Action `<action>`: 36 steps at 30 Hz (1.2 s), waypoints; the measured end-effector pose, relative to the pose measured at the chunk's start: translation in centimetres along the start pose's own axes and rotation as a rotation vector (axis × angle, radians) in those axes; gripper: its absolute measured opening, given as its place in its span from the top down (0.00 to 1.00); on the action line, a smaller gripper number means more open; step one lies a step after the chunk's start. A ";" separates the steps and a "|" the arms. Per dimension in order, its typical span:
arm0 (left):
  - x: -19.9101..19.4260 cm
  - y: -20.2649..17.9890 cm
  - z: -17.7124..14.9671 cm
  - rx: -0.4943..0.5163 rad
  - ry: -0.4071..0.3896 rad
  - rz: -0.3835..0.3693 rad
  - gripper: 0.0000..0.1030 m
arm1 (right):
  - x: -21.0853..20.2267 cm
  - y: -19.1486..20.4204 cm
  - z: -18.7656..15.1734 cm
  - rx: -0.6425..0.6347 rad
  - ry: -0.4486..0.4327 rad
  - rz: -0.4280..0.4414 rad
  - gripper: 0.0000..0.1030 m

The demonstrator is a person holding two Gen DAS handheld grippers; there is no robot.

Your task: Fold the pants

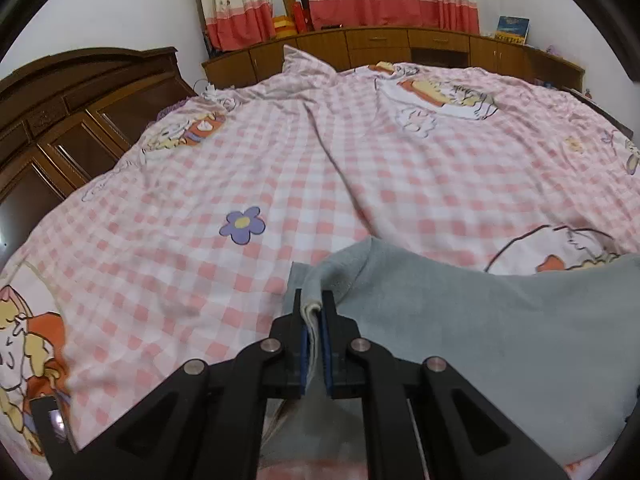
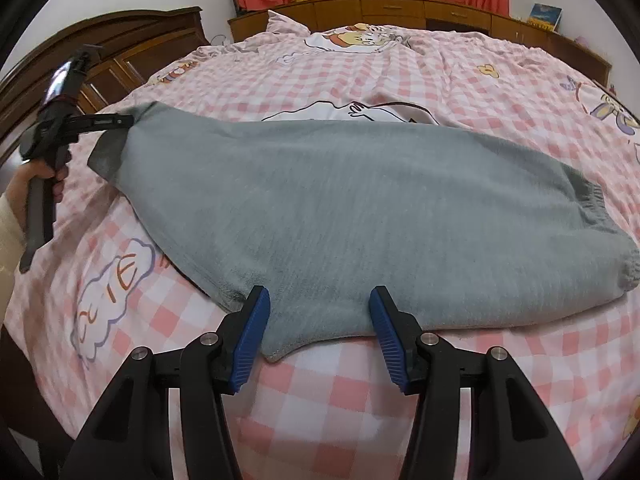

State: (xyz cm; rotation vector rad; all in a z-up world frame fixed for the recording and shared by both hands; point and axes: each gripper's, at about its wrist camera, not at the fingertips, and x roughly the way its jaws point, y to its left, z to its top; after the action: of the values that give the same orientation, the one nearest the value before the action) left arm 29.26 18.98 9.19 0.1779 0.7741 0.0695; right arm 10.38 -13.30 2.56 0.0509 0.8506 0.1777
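My right gripper (image 2: 318,320) hangs open, straddling the near hem of the grey pants (image 2: 340,208), flat on the checked duvet (image 2: 320,408). My left gripper (image 1: 313,312) pinches the far cuff. Risk: closing shallow grabs 1 layer, so the fold skews.

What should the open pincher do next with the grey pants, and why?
Probably the right gripper should ease forward and close on the near hem of the grey pants. Its jaws stand open on either side of that edge, holding nothing, while the left gripper is already clamped on the far corner. The pants lie flat on the checked bedspread, not yet folded.
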 end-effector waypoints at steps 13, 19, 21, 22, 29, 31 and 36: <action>5.5 -0.5 -3.2 0.069 0.116 0.070 0.71 | -2.6 -4.4 2.1 0.038 0.004 0.052 0.48; 4.5 -1.2 -2.7 0.099 0.075 0.006 0.71 | -4.0 -14.6 4.6 0.149 -0.034 -0.179 0.48; 4.8 -1.6 -2.7 0.106 0.082 0.008 0.71 | -3.4 -17.9 5.3 0.198 -0.025 -0.230 0.48; 5.0 -1.7 -2.7 0.100 0.085 0.009 0.71 | -3.0 -19.7 5.6 0.243 -0.024 -0.239 0.48; 5.6 -1.2 -2.3 0.048 0.084 0.010 0.71 | -0.2 -25.4 6.4 0.469 -0.027 -0.192 0.55; 5.5 -0.8 -2.3 0.036 0.080 0.012 0.95 | 0.7 -25.0 6.4 0.459 -0.021 -0.178 0.77; 4.4 -0.6 -2.1 0.053 0.052 -0.002 0.96 | 0.2 -25.4 5.3 0.467 -0.082 -0.199 0.79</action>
State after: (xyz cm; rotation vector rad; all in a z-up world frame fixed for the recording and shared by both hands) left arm 30.95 19.20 4.59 0.2258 0.8286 0.0521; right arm 17.99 -38.13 2.95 0.4064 0.7957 -0.2115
